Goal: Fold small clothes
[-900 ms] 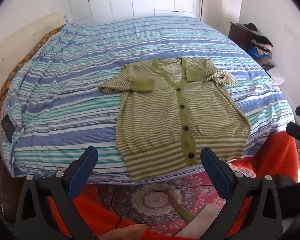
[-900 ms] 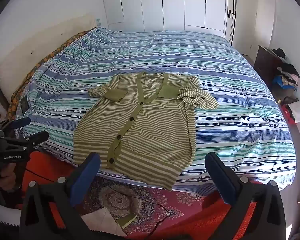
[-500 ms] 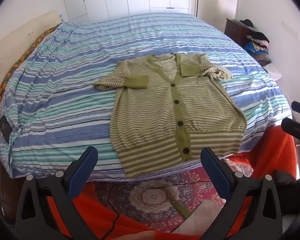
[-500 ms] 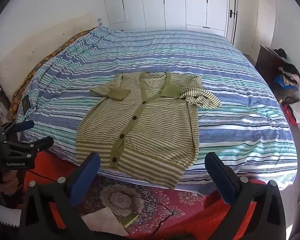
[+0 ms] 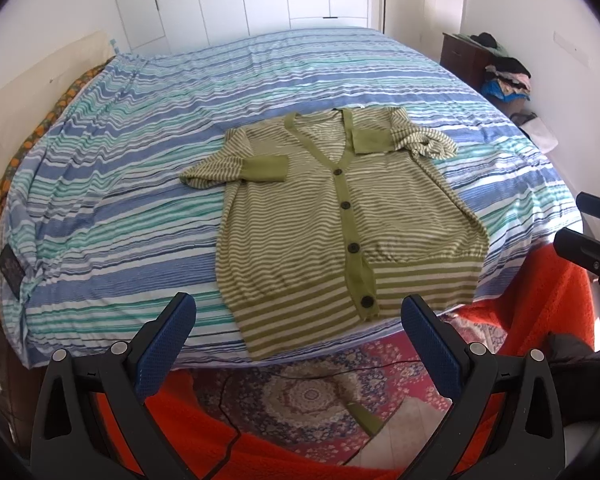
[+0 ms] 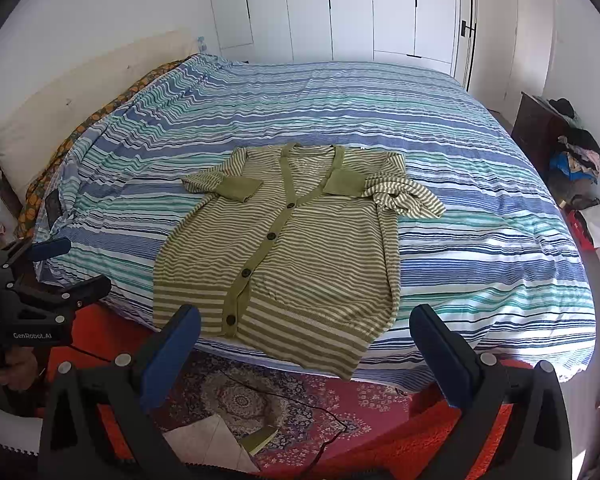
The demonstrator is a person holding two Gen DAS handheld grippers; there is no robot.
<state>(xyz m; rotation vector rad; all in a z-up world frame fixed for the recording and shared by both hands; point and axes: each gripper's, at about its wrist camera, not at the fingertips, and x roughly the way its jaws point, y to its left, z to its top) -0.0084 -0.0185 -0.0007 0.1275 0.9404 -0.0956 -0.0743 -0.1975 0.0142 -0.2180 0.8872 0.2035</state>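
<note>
A green and cream striped cardigan (image 5: 332,216) lies flat and buttoned on the striped bed (image 5: 120,184), hem at the near edge, both sleeves folded in over the chest. It also shows in the right wrist view (image 6: 296,252). My left gripper (image 5: 298,322) is open and empty, held off the bed's near edge below the hem. My right gripper (image 6: 306,338) is open and empty, also short of the hem. The left gripper shows at the left of the right wrist view (image 6: 66,266); the right gripper shows at the right edge of the left wrist view (image 5: 592,224).
A patterned red rug (image 6: 256,396) and orange blanket (image 5: 540,300) lie on the floor below the bed edge. A dark nightstand piled with clothes (image 6: 572,152) stands at the right. White wardrobe doors (image 6: 340,8) line the far wall. A pillow (image 6: 60,120) lies at the left.
Both grippers have drawn slightly closer to the bed and risen a little; the cardigan sits a bit lower in both views. The cardigan itself has not moved.
</note>
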